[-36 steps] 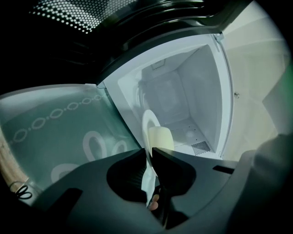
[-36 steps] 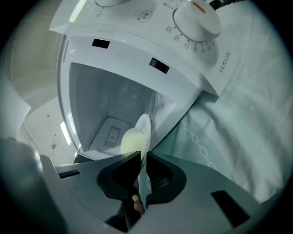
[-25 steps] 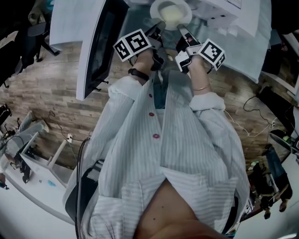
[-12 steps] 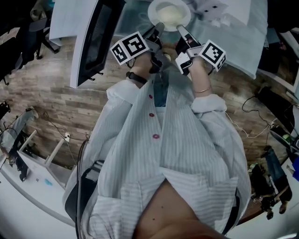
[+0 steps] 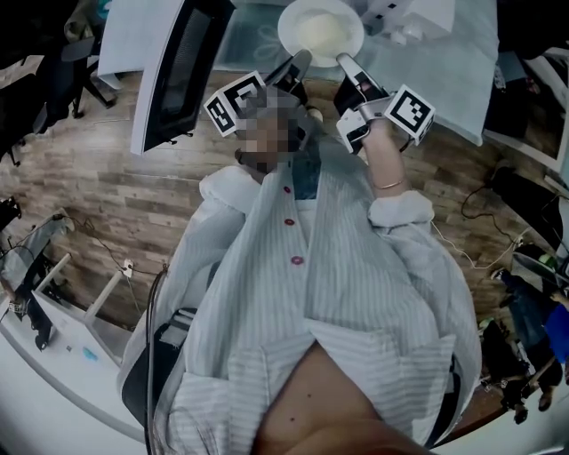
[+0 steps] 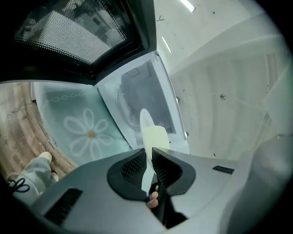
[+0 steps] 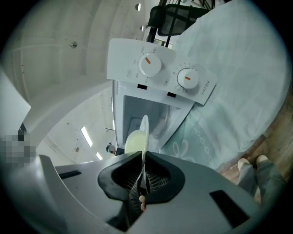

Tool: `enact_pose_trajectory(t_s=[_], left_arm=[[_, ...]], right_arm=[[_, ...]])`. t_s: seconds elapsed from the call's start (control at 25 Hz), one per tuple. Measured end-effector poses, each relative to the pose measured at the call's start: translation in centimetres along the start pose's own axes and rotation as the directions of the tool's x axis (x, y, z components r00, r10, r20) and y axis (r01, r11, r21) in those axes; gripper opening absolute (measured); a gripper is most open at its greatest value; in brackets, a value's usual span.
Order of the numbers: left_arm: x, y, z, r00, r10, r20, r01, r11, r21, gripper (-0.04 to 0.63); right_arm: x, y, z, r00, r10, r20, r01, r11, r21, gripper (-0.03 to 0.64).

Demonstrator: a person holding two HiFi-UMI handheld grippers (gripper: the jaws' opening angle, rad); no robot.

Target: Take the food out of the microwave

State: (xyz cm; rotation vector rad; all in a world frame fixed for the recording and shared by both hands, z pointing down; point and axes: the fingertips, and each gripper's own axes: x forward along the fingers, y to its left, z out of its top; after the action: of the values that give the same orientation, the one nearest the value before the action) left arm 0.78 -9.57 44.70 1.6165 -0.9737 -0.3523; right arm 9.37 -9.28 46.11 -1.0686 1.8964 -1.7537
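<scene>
A white plate (image 5: pixel 320 31) carrying pale food hangs in the air in front of the open microwave (image 5: pixel 418 13), held between my two grippers. My left gripper (image 5: pixel 298 64) is shut on the plate's left rim, and the plate (image 6: pixel 153 135) stands edge-on between its pads (image 6: pixel 149 153). On the opposite rim my right gripper (image 5: pixel 347 64) is shut too; its jaws have just been closing tighter on the plate (image 7: pixel 137 139), which runs between them (image 7: pixel 143 157). The plate is outside the microwave cavity (image 6: pixel 142 98).
The microwave door (image 5: pixel 178 71) swings open at the left. Its control panel with two knobs (image 7: pixel 160 73) faces the right gripper. A pale tablecloth with a daisy print (image 6: pixel 87 130) covers the table. Wood floor (image 5: pixel 89 178) and cables lie below.
Both grippers have lifted the plate and drawn it back from the microwave. The whole plate now shows in the head view, where its far edge was cut off before.
</scene>
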Motion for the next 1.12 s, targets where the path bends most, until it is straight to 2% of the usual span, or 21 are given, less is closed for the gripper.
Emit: enact_pose_trajectory(t_s=[0.36, 0.64, 1.12], left_arm=[[-2.0, -3.4, 1.2, 0.997, -0.072, 0.009, 0.072, 0.997, -0.008, 0.04], [-2.8, -6.8, 1.7, 0.989, -0.146, -0.015, 0.146, 0.989, 0.001, 0.032], [-3.8, -7.9, 2.8, 0.978, -0.199, -0.06, 0.198, 0.98, -0.024, 0.028]], right_arm=[[-0.6, 3.8, -0.2, 0.995, 0.102, -0.011, -0.101, 0.995, 0.013, 0.041], [-2.0, 7.3, 0.5, 0.984, 0.175, 0.023, -0.176, 0.984, 0.014, 0.04], [-1.8, 9.2, -0.1, 0.975, 0.217, 0.049, -0.219, 0.975, 0.031, 0.038]])
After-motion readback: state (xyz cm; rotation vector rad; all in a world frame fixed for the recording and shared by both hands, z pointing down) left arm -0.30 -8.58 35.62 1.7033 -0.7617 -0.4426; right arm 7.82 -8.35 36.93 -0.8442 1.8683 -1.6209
